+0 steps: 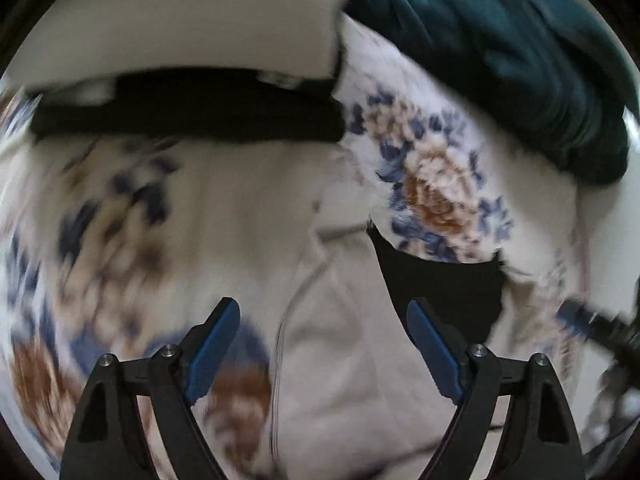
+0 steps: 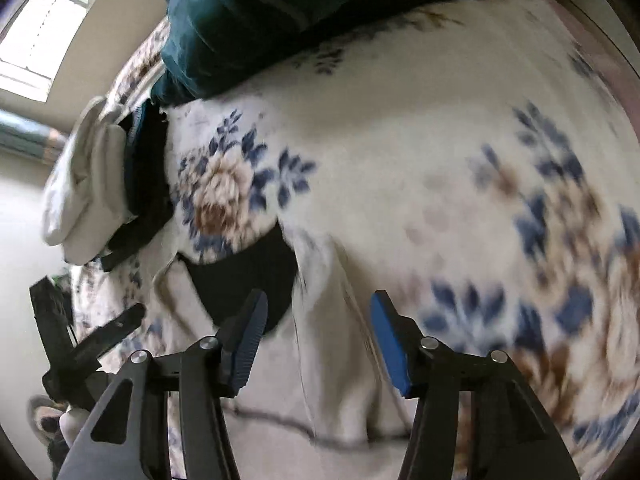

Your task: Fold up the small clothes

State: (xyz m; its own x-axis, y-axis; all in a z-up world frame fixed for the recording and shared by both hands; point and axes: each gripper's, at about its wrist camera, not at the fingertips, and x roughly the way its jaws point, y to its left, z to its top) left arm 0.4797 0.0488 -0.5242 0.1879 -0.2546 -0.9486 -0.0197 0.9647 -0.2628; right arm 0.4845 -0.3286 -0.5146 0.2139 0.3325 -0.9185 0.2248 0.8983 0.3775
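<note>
A cream garment [image 1: 344, 360] lies on a white floral blanket [image 1: 436, 176], with a small black cloth [image 1: 444, 292] at its far right edge. My left gripper [image 1: 324, 316] is open and empty just above the cream garment. In the right wrist view the same cream garment [image 2: 332, 380] lies under my right gripper [image 2: 318, 312], which is open and empty, with the black cloth [image 2: 256, 276] just beyond its left finger. The left gripper [image 2: 92, 340] shows at the left there.
A stack of folded clothes, cream [image 1: 180, 28] over black [image 1: 192, 112], sits at the back; it also shows in the right wrist view [image 2: 88, 184]. A dark teal blanket [image 1: 500, 40] is heaped at the back right. A window [image 2: 48, 28] is at the upper left.
</note>
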